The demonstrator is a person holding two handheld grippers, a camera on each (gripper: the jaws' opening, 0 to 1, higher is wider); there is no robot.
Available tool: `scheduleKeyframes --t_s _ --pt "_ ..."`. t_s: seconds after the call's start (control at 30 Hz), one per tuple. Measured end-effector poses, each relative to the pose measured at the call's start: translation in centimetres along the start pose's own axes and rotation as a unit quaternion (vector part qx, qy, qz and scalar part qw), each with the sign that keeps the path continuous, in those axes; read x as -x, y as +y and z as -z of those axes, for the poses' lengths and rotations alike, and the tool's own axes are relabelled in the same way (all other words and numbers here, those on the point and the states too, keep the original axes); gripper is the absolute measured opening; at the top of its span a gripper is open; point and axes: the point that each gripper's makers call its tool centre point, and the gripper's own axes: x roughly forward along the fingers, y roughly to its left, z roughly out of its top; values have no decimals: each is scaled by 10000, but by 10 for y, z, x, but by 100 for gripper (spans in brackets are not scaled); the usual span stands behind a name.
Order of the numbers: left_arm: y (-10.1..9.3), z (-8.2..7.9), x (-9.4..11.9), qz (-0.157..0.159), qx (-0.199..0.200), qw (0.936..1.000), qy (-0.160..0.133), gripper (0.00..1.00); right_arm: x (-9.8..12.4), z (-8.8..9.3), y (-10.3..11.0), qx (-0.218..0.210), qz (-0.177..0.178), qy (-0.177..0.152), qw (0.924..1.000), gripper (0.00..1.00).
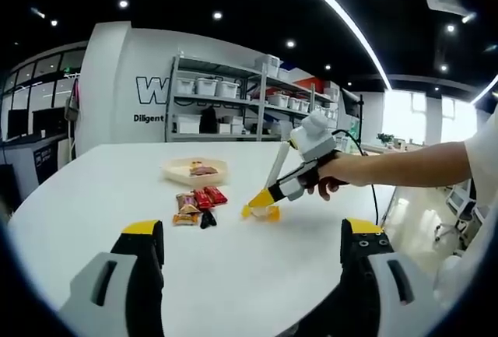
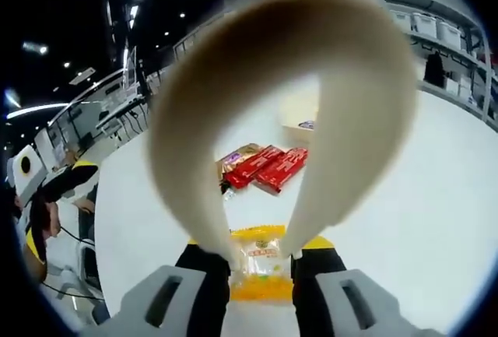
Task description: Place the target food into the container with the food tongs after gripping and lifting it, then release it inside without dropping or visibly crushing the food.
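Right gripper (image 2: 261, 263) squeezes cream plastic tongs (image 2: 311, 80), tips nearly closed on soft, light yellow-wrapped snack packet (image 2: 261, 267); pinch wrapper mid-body, gently

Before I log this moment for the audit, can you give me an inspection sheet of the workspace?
Surface: white table, mostly bare.
Job's things: yellow snack packet between the tips of the food tongs; shallow cream container farther back, some food already inside.
Clutter: red and brown snack packets grouped near the container.
Grippers: right gripper squeezing the tongs; left gripper open, holding nothing.
Cables: black cable trailing off the right gripper.
Surroundings: shelving with white bins, ceiling spotlights.
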Motion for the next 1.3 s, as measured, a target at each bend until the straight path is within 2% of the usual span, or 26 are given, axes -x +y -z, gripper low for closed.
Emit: scheduleKeyframes --t_s 0.23,0.3,0.37,0.53,0.63,0.67,0.73,0.8,0.83,0.87,1.07,1.3 --pt "-1 -1 -3 28 26 10000 -28 91 -2 2 0 -133 37 -30 9999 21" --pt "-1 0 -4 25 36 10000 -24 91 -1 5 2 -535 -9 13 9986 19" --pt "-1 2 -4 28 39 10000 -3 91 -1 5 5 -518 -165 46 9985 17" --pt "-3 2 -5 54 87 9999 -37 91 -1 4 6 -466 -27 42 9989 14" --pt "-4 4 -6 69 54 10000 5 91 1 1 5 -1001 -109 -16 9949 13" --pt "-3 4 -6 73 52 10000 5 91 2 -3 5 -1367 -249 -96 9903 13" --pt "-2 2 -5 85 63 9999 -9 91 4 -11 4 -1542 -314 -216 9873 13" --pt "-1 -1 -4 71 31 10000 -31 90 10 -23 0 -1343 -262 -386 9898 13" --pt "0 -1 -4 66 28 10000 -33 90 11 -24 1 -1354 -271 -383 9897 13" --pt "1 -2 -4 54 29 10000 -38 90 15 -34 0 -1387 -288 -503 9886 14" --pt "2 -6 -4 43 35 9999 -105 90 29 -69 -9 -1245 -244 -791 9888 15" --pt "7 -1 -11 36 81 9999 -54 91 35 -110 -25 -992 -103 -992 9901 16"
